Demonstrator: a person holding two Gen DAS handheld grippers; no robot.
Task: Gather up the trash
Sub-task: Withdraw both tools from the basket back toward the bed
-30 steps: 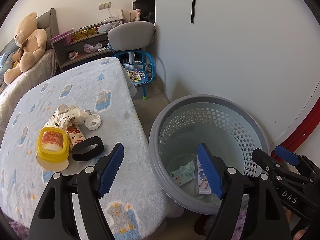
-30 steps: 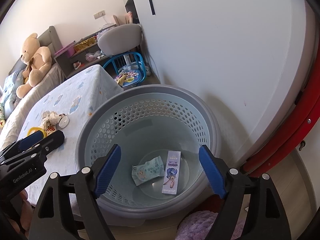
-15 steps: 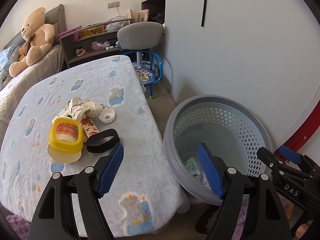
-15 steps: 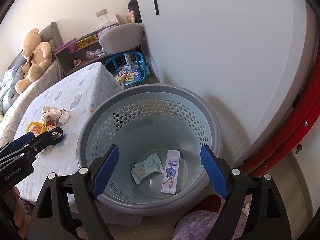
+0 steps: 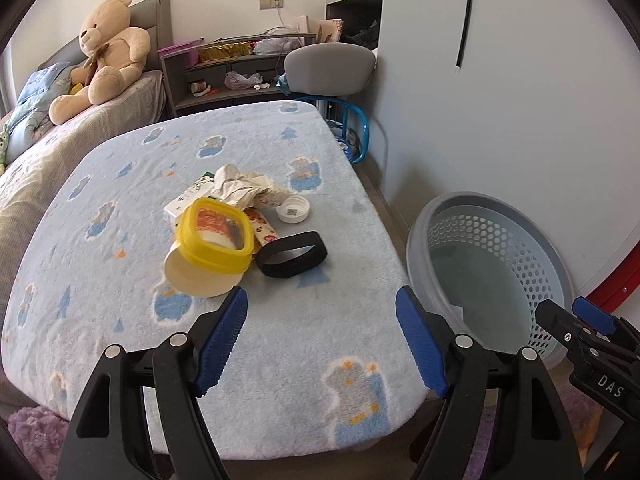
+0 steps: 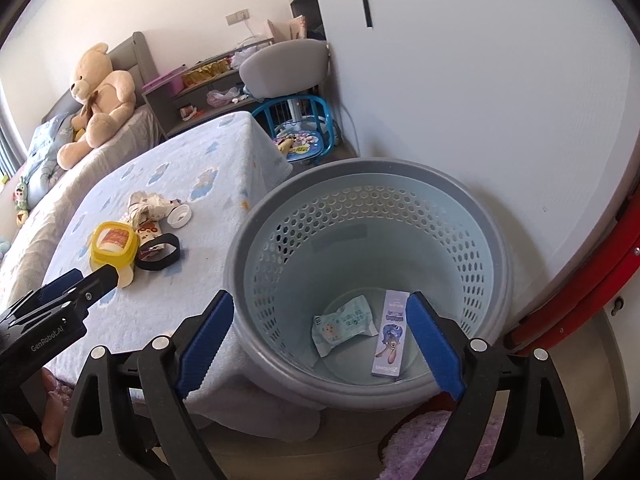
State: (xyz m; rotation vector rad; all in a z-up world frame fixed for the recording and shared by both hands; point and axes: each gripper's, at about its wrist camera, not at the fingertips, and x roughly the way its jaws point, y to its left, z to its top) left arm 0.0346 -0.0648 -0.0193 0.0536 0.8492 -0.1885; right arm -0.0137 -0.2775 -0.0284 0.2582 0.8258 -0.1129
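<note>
Trash sits in one cluster on the blue patterned tabletop (image 5: 280, 152): one yellow-lidded cup (image 5: 214, 246) on its side, one black band (image 5: 291, 255), one white cap (image 5: 293, 211), one crumpled paper wad (image 5: 244, 188) over what may be a carton. The left gripper (image 5: 320, 336) hovers above the near table edge, jaws spread wide, empty. The right gripper (image 6: 318, 344), equally wide and empty, hangs over the perforated grey basket (image 6: 496, 248), which holds two items: one wipes packet (image 6: 344, 324) and one slim box (image 6: 392, 336).
</note>
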